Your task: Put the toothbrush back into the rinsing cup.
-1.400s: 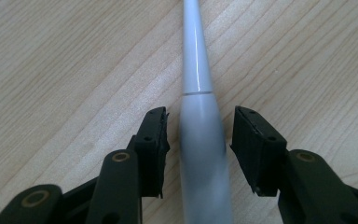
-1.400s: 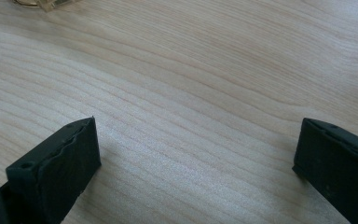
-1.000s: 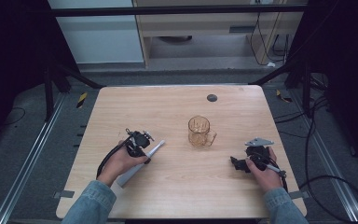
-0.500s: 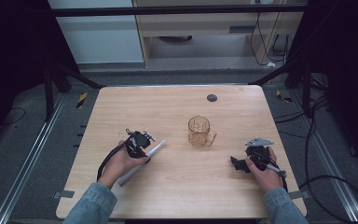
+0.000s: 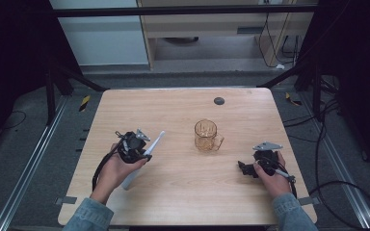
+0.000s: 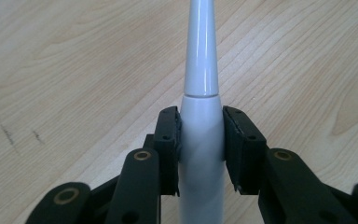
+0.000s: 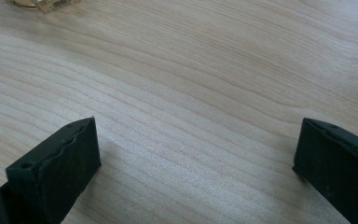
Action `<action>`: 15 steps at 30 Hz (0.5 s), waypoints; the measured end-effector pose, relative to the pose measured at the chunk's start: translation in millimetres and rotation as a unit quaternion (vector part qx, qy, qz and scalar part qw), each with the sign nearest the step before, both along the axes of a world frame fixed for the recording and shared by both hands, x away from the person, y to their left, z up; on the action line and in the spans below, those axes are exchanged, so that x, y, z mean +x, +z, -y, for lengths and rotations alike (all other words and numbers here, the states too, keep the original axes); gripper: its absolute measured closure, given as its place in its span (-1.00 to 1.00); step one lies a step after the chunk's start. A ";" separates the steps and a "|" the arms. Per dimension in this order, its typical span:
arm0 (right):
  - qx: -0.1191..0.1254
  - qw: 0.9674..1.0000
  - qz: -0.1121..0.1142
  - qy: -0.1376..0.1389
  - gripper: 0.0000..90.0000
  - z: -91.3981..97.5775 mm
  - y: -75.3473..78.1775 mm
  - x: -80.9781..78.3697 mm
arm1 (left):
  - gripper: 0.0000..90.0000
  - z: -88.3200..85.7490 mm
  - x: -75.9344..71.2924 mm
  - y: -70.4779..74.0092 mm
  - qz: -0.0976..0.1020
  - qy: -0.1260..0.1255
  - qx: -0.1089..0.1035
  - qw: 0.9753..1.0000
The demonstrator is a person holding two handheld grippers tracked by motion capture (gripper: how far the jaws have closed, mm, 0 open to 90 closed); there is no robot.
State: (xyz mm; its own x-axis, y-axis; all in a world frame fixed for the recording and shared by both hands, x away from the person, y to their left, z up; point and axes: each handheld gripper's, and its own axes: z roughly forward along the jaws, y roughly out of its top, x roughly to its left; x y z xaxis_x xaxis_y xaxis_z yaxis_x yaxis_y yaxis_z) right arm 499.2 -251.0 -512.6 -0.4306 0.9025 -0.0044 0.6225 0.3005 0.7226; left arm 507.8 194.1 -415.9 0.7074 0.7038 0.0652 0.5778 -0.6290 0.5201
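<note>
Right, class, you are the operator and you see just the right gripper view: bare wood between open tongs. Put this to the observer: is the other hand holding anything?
Observer: Yes. The left tongs are shut on a white tapered plastic stick, gripping its thicker part.
Operator: Which way does its thin end point?
Observer: In the high view it points away from the person and to the right. There is a gap between it and the amber see-through glass mug.
Operator: Is that mug upright?
Observer: Yes. It stands upright on the light wooden table, with its handle turned toward the right tongs.
</note>
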 end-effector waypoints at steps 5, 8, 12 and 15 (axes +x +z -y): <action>0.000 1.000 0.000 0.000 -0.99 0.0 0.0 0.0 | 0.50 -6.1 -6.2 12.5 0.027 0.005 -0.013 1.000; 0.000 1.000 0.000 0.000 -0.99 0.0 0.0 0.0 | 0.50 -8.7 -6.5 15.7 0.033 0.007 -0.018 0.999; 0.000 1.000 0.000 0.000 -0.99 0.0 0.0 0.0 | 0.50 -11.2 -4.5 15.8 0.037 0.009 -0.029 0.999; 0.000 1.000 0.000 0.000 -0.99 0.0 0.0 0.0 | 0.50 -11.1 -4.6 15.2 0.038 0.009 -0.035 0.999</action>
